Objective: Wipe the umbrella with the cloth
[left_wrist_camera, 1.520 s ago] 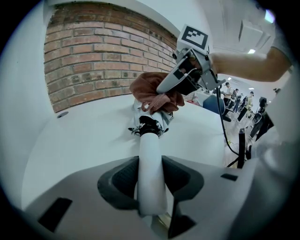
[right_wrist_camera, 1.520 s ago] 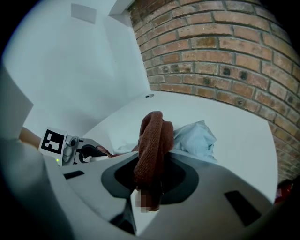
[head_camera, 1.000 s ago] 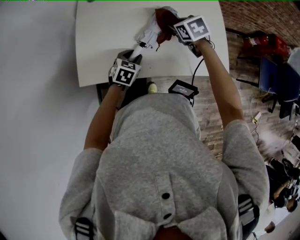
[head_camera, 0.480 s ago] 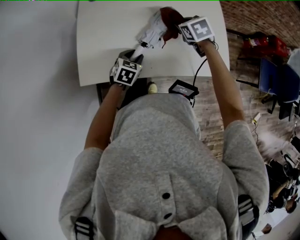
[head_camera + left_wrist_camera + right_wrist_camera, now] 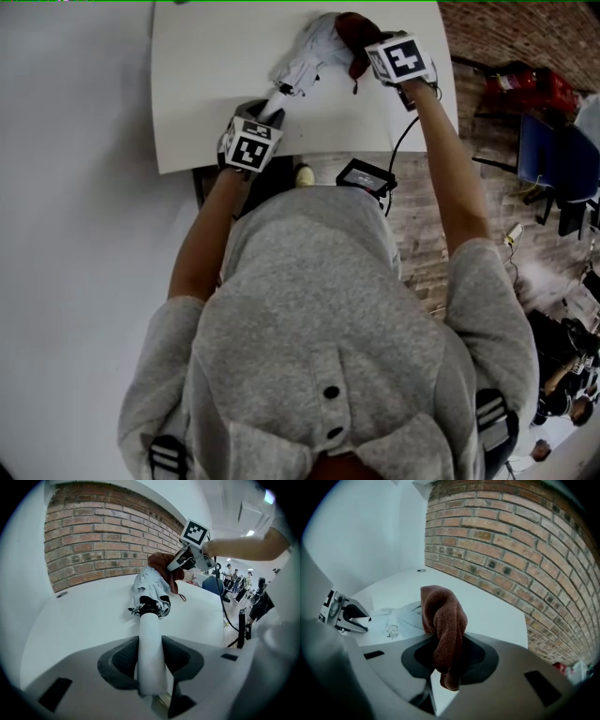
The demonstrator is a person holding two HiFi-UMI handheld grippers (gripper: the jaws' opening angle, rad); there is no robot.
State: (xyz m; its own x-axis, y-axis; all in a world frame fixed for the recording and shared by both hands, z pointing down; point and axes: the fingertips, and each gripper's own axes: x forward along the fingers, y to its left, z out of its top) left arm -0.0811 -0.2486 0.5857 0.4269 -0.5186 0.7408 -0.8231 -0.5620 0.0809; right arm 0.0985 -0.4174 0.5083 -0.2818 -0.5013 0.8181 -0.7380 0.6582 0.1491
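Observation:
A folded pale umbrella (image 5: pixel 309 54) lies on the white table (image 5: pixel 202 84), its white handle (image 5: pixel 151 648) pointing toward me. My left gripper (image 5: pixel 265 111) is shut on that handle, which runs between the jaws (image 5: pixel 150 660). The umbrella's canopy (image 5: pixel 151 588) bunches up beyond a black collar (image 5: pixel 149 606). My right gripper (image 5: pixel 367 49) is shut on a brown cloth (image 5: pixel 443 630), which stands up out of the jaws. In the head view the cloth (image 5: pixel 354 36) rests against the far end of the umbrella. In the right gripper view the pale canopy (image 5: pixel 401 620) lies left of the cloth.
A brick wall (image 5: pixel 525 559) runs behind the table. A black cable (image 5: pixel 394 141) hangs from my right gripper to a small black device (image 5: pixel 364 176) off the table's near edge. Chairs and people (image 5: pixel 234 576) are off to the right.
My right gripper has carried the cloth up and to the right along the umbrella, toward its far end. The left gripper has kept still on the handle.

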